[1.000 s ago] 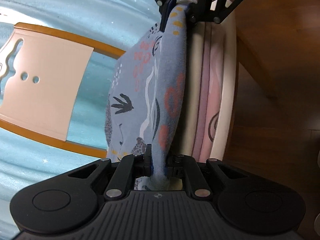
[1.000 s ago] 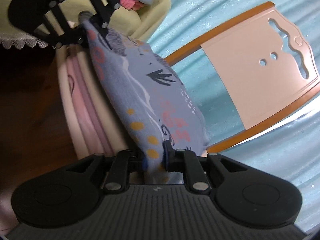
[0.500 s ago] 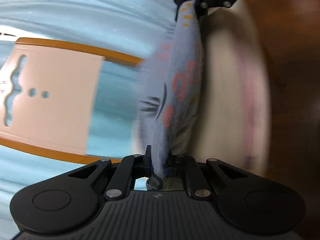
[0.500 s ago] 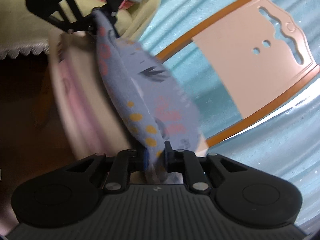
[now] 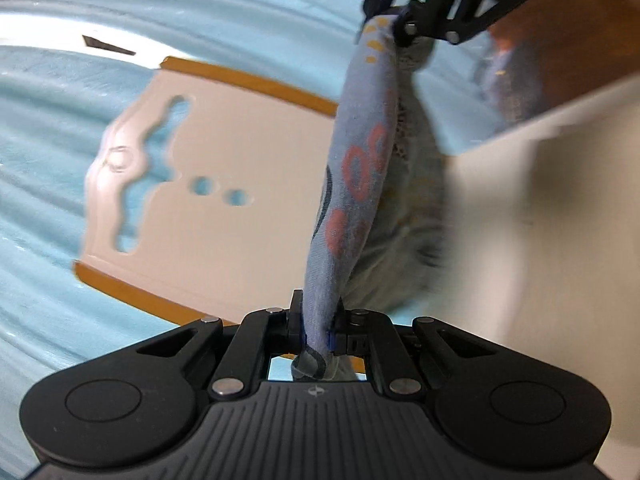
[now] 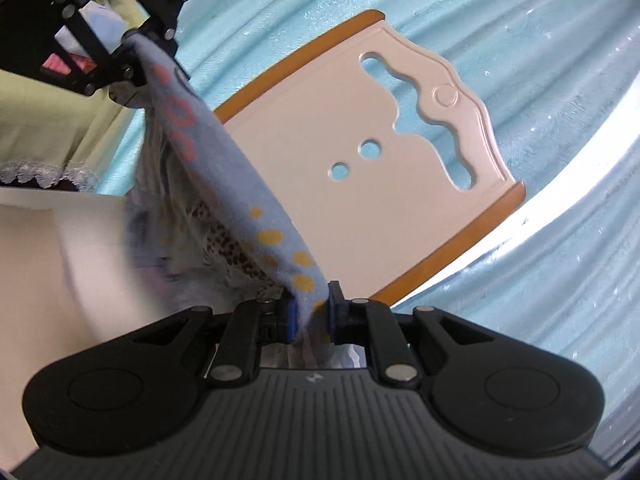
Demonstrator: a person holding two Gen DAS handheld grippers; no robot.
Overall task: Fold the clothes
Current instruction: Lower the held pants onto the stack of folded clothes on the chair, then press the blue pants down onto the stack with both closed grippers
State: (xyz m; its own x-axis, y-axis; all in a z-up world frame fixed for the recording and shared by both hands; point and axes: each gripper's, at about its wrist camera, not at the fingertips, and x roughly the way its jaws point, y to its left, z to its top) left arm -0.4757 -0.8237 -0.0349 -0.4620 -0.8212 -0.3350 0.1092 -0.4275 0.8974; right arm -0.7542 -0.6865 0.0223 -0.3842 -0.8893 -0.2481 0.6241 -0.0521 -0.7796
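While both my grippers pinch it, the blue patterned garment (image 5: pixel 352 184) hangs stretched between them above the pale blue bedding (image 5: pixel 48 208). My left gripper (image 5: pixel 316 332) has its jaws drawn narrow on one end of the cloth, a little bunched tail of fabric poking out behind them. My right gripper (image 6: pixel 310 320) has its jaws just as narrow on the other end, the fabric passing straight through the blue pads (image 6: pixel 291 318).

From the left wrist view, the cloth runs up and away as a taut folded edge to the right gripper at the top of the frame, where orange dots and red rings show on the print. The rest of the garment droops to the right of that edge, blurred, so I cannot tell how its folds lie. From the right wrist view, the same edge climbs up and to the left to the left gripper, with a speckled, leopard-like patch of print showing on the hanging part beneath.

A cream board with an orange border (image 6: pixel 360 184) lies flat on the bedding beside the garment; it has a wavy cut-out and two round holes. To the other side of the cloth sits a pale, whitish mass (image 6: pixel 60 264), too blurred to name. Beyond it, in the right wrist view, is a yellow-green cloth with a white lace trim (image 6: pixel 44 136).
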